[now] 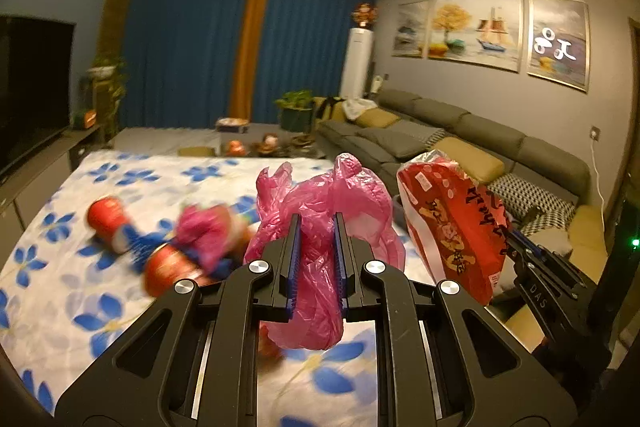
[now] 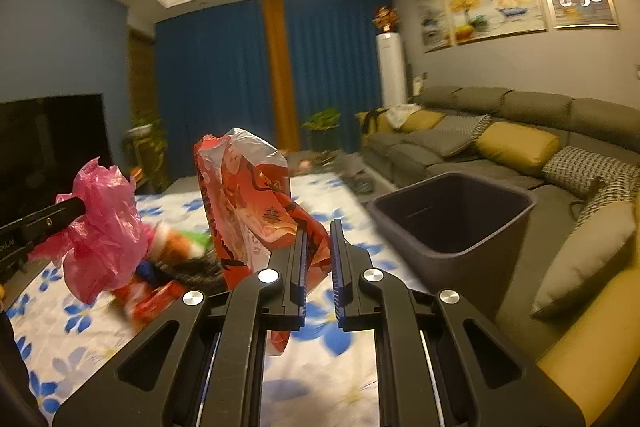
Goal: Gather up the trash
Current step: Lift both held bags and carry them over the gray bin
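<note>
Item: left gripper (image 1: 316,259), jaws pinching a crumpled pink thin plastic bag (image 1: 320,223) above the blue-flowered white cloth (image 1: 80,307).
Item: right gripper (image 2: 319,263), jaws clamping a corner of a red-and-white printed snack wrapper (image 2: 248,203).
Item: dark open-topped plastic bin (image 2: 452,223), standing to the right.
Risk: both films are hanging slack; either is likely slipping free or missing the rim. Blurred red packets (image 1: 168,263) are remaining on the cloth.

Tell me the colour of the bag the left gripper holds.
Pink, translucent plastic bag, gripped by the left gripper; clearest in the left wrist view.
</note>
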### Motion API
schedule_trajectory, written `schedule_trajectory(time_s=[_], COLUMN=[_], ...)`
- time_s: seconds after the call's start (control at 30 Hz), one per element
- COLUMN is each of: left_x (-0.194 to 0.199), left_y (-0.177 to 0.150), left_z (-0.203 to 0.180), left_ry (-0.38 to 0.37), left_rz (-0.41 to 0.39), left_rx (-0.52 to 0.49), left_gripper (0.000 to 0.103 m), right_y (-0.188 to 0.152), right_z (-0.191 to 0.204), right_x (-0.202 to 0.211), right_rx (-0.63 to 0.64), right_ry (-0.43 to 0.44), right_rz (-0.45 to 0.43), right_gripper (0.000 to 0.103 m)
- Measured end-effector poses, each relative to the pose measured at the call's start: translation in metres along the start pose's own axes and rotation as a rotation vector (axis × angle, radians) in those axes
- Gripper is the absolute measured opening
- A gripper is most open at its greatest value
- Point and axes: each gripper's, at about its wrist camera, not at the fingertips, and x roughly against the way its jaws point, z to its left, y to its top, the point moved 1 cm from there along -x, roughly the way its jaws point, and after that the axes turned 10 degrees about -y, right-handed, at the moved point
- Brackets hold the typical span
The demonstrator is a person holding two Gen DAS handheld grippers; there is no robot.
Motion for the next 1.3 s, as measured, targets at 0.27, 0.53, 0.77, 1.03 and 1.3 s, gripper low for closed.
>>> schedule_trajectory(time_s=[0.27,0.53,0.77,1.03,1.3], left_x=[-0.065,-0.137,-0.191,-0.237,-0.264], left_y=[0.021,0.026,0.028,0.022,0.018], left_z=[-0.067,-0.102,-0.111,-0.118,-0.124], left_ry=[-0.1,-0.153,-0.193,-0.224,-0.241], left_rz=[-0.022,-0.011,0.027,0.069,0.096], left_rx=[-0.084,-0.107,-0.067,-0.057,-0.047], left_gripper=[0.014,0.014,0.014,0.015,0.015], right_y=[0.023,0.037,0.042,0.037,0.036], right_z=[-0.063,-0.104,-0.125,-0.122,-0.123], right_x=[-0.025,-0.056,-0.084,-0.106,-0.125], right_rx=[-0.073,-0.116,-0.146,-0.146,-0.16], right_ry=[-0.128,-0.22,-0.264,-0.285,-0.299], right_rz=[-0.037,-0.06,-0.064,-0.04,-0.006], right_gripper=[0.012,0.012,0.012,0.012,0.012])
